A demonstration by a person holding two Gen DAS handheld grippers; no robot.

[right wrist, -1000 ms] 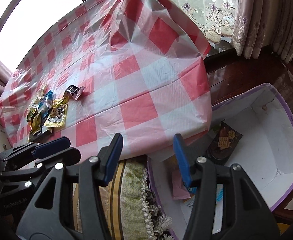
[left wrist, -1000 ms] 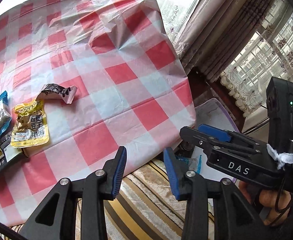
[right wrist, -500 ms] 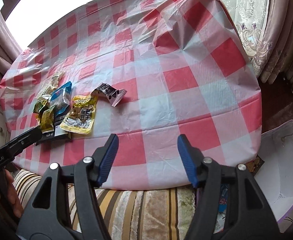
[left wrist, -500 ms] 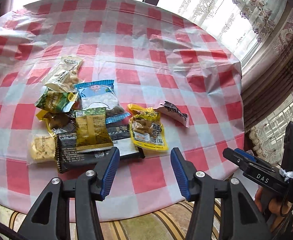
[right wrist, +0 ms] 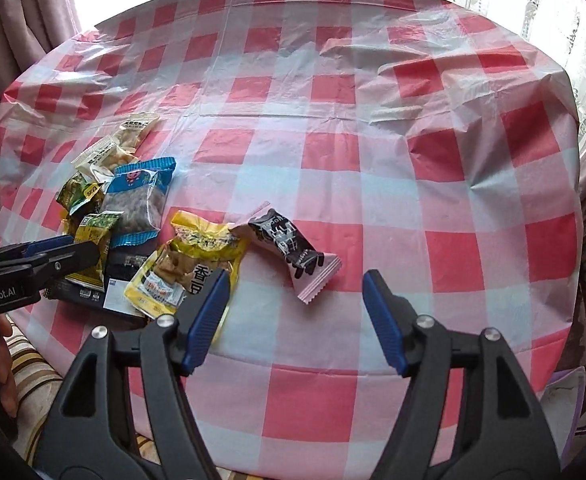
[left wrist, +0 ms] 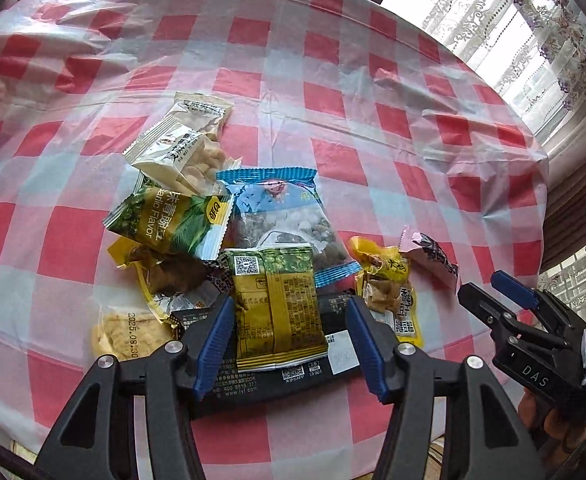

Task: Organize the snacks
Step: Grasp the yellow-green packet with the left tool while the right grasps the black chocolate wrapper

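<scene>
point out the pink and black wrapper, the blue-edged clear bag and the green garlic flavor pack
pink and black wrapper (right wrist: 289, 246): right wrist view, on its black printed middle.
blue-edged clear bag (left wrist: 281, 216): left wrist view, on the clear panel below the blue top strip.
green garlic flavor pack (left wrist: 169, 220): left wrist view, on its green front.

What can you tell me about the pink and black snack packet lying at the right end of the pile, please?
The pink and black packet is a small pillow-style wrapper of glossy plastic film, black with white print in the middle and pink at its crimped, zigzag-cut ends. It looks sealed and slightly puffed. It lies flat and slantwise on the checked tablecloth, its upper end touching or just overlapping the yellow packet beside it. No gripper touches it.
</scene>
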